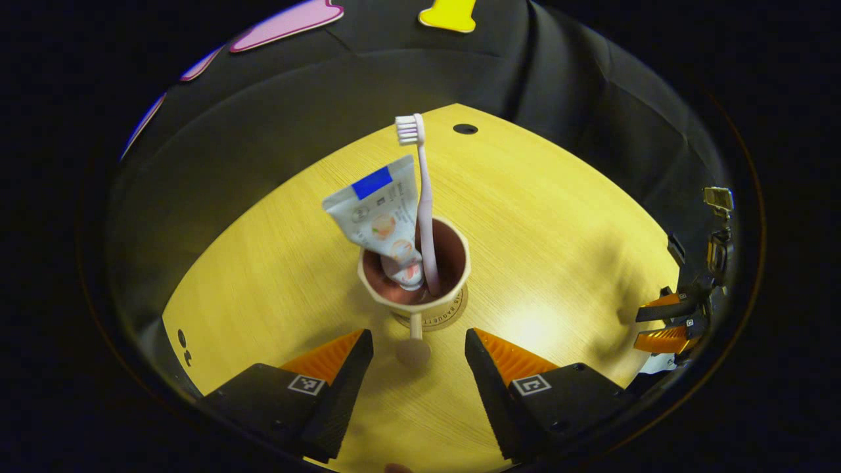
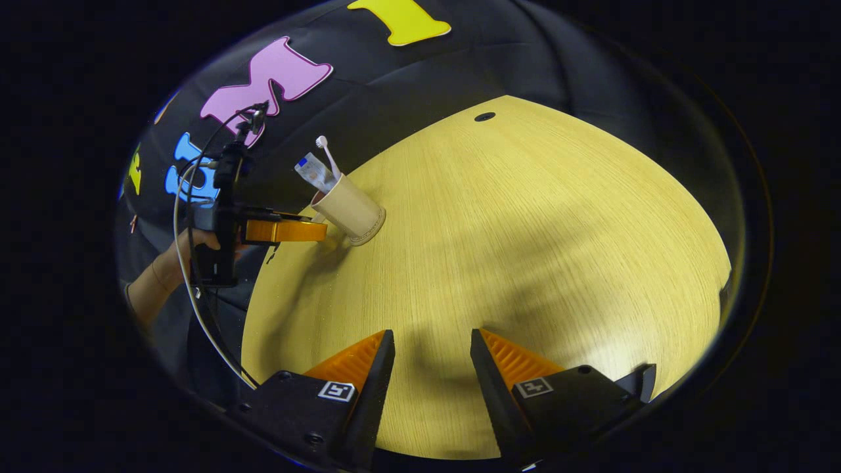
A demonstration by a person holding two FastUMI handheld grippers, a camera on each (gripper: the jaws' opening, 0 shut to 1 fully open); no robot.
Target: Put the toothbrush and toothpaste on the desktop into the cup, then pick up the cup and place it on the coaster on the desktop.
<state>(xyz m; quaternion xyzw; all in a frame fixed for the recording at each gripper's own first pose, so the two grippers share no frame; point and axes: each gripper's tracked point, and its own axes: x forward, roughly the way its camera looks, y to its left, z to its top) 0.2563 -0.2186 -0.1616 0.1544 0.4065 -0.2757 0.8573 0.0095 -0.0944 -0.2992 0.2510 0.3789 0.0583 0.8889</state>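
Observation:
A beige cup point(image 1: 415, 297) with a dark inside stands on a round coaster point(image 1: 439, 318) on the yellow wooden desktop point(image 1: 552, 223). A pink toothbrush point(image 1: 424, 197) and a white toothpaste tube point(image 1: 382, 213) stand upright in it. The cup's handle point(image 1: 414, 341) points at my left gripper point(image 1: 419, 345), which is open; the handle lies between the spread fingers, apart from both. In the right gripper view the cup point(image 2: 349, 209) is far off at the left with the left gripper point(image 2: 309, 230) beside it. My right gripper point(image 2: 430, 348) is open over bare desktop.
The right gripper point(image 1: 663, 323) shows at the right desk edge in the left gripper view. A dark round hole point(image 1: 465, 129) lies near the far edge of the desktop point(image 2: 558, 230). A hand point(image 2: 190, 253) holds the left gripper past the desk's left edge.

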